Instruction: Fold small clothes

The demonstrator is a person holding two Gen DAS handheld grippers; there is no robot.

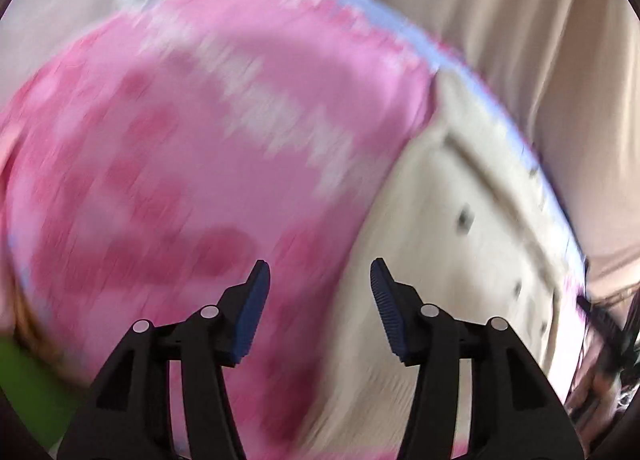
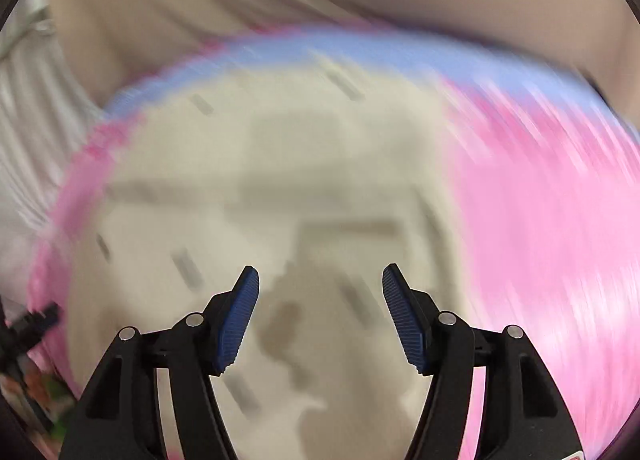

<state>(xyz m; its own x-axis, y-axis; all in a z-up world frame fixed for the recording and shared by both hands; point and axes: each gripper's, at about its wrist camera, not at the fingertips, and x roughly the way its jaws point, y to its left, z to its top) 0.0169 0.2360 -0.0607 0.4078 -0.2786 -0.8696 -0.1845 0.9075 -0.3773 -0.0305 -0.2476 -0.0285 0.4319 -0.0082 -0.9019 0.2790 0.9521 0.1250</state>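
Left gripper (image 1: 320, 272): jaws standing apart, gripping nothing, hovering over the border where the cream garment (image 1: 460, 260) is lying on the pink patterned cloth (image 1: 180, 160). Right gripper (image 2: 320, 278): jaws likewise parted and empty, the same cream garment (image 2: 260, 180) spreading beneath and beyond its fingers, pink cloth (image 2: 552, 240) showing to their right, everything blurring.

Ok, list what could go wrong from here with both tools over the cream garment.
1. Both views are smeared, so aiming may be off: the left tool hangs open astride the edge where the cream garment meets the pink cover, and could pinch the cover too.
2. The right tool is open and empty over a dark patch, perhaps a shadow or stain; closing mid-panel would bunch the cloth, not catch an edge.
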